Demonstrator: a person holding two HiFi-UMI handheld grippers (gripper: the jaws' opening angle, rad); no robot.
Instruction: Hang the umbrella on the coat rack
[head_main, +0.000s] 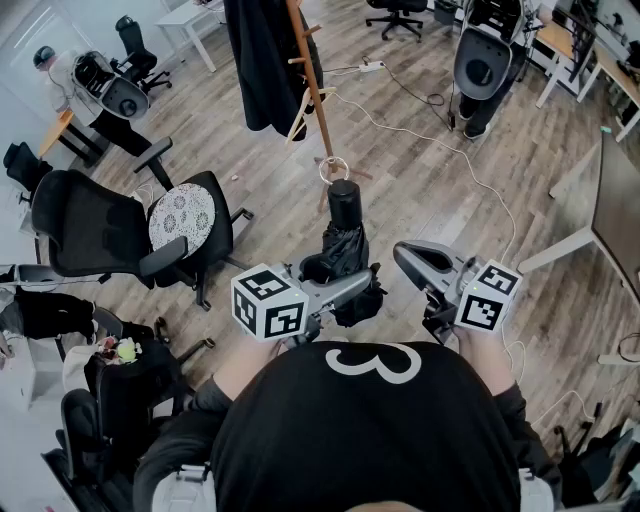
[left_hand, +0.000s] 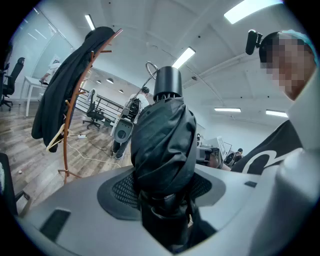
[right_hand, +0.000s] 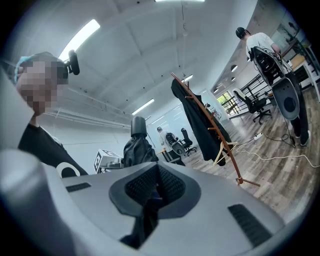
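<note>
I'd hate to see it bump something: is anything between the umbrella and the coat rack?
Nothing visible does. The umbrella, in the left gripper, faces the coat rack across bare floor. A chair stands off to the left, a cable lies to the right. A coat already hangs on the rack.

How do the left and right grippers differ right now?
The left gripper is clamped on the folded black umbrella; the right gripper holds nothing. The left's jaws stand wide around the bundle; the right's are closed together. The umbrella stands up out of the left gripper, while the right sits off to its side, apart from it. Both have the coat rack in view ahead.
</note>
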